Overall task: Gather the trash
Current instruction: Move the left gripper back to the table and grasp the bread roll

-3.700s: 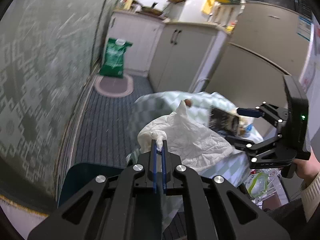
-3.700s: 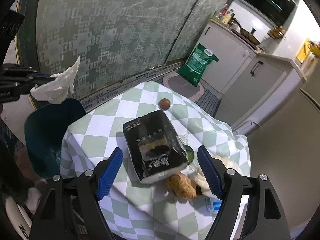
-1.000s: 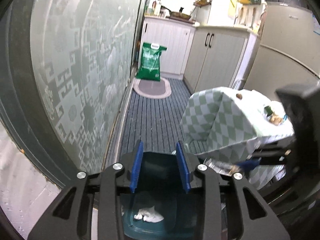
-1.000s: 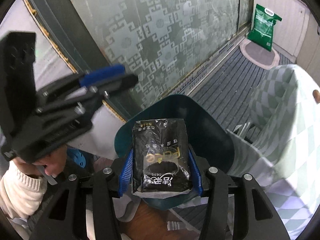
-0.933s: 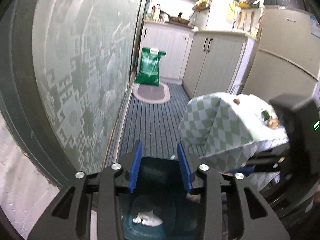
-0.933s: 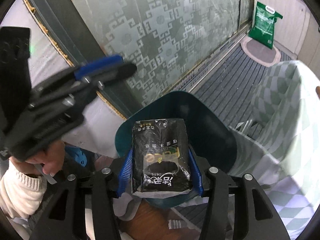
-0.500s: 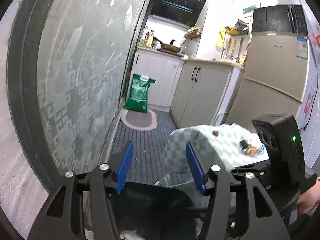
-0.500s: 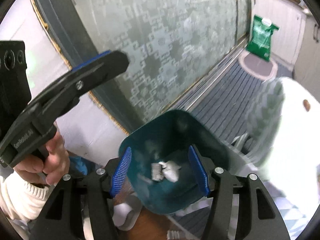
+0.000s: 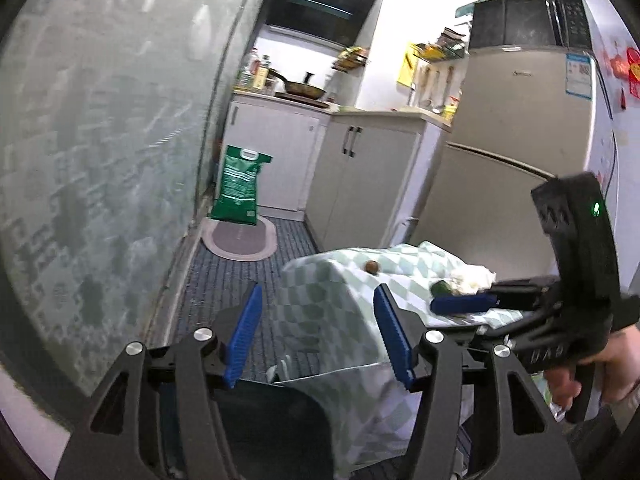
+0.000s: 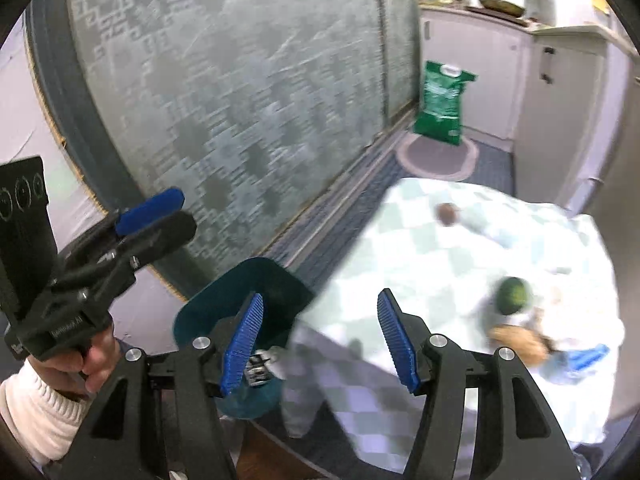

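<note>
The teal trash bin (image 10: 224, 312) stands on the floor beside the table with the green-checked cloth (image 10: 420, 256). Inside it lie the black packet and white tissue (image 10: 262, 364). My right gripper (image 10: 320, 340) is open and empty, above the table's near edge and the bin. My left gripper (image 9: 316, 336) is open and empty, above the bin's dark rim (image 9: 272, 400). On the table remain a small brown round thing (image 10: 447, 213), a green round thing (image 10: 512, 296), a brown lump (image 10: 516, 342), a blue wrapper (image 10: 584, 356) and white crumpled paper (image 9: 470, 278).
A patterned glass door (image 10: 240, 100) runs along the left. A green sack (image 9: 238, 190) stands on an oval mat (image 9: 242, 238) at the far end by white cabinets (image 9: 360, 176). A fridge (image 9: 516, 132) stands right of the table.
My right gripper opened and dropped the black packet into the bin, then swung up toward the table. My left gripper, which dropped the tissue earlier, rose and opened wider.
</note>
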A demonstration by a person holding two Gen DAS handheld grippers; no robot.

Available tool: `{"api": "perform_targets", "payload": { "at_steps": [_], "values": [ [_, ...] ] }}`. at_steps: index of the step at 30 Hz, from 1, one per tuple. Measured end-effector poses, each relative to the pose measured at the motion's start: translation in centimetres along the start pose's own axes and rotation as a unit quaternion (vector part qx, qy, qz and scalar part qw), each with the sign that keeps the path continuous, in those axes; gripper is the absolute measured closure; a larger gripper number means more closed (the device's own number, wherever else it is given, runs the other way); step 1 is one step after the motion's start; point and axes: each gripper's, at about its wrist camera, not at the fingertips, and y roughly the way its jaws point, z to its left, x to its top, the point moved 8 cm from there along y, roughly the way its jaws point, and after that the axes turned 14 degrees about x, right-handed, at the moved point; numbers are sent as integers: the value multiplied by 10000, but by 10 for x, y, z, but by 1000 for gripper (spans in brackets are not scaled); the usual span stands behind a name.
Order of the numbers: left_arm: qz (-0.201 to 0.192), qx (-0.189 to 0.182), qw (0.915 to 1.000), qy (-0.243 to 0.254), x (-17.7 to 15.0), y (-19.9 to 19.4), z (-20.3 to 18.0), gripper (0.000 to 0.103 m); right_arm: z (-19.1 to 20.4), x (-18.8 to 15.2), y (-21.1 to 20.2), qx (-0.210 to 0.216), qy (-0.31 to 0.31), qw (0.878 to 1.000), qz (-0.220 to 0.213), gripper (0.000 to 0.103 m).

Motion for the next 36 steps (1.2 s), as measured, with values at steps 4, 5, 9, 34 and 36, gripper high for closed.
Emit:
{"api": "perform_targets", "payload": {
  "at_steps": [4,5,9,34,36],
  "values": [
    [155,-329,9993,24,-4,11,-31,43,-30,-4,-30,-326,92,9993,-170,43],
    [188,-391,9991,24,-5,12,-37,43,-38,-6,-38,-397,146,9989,-214,43],
    [309,-582,9978,78,-11,22,-65,43,-70,-10,-68,-726,347,9959,-410,43],
    [805,-880,9903,714,-51,84,-203,41,-146,-65,-137,-1051,990,9875,-632,43],
    [793,-789,9909,746,-52,87,-206,40,-148,-68,-138,-1050,992,9876,-615,43]
  ]
}}
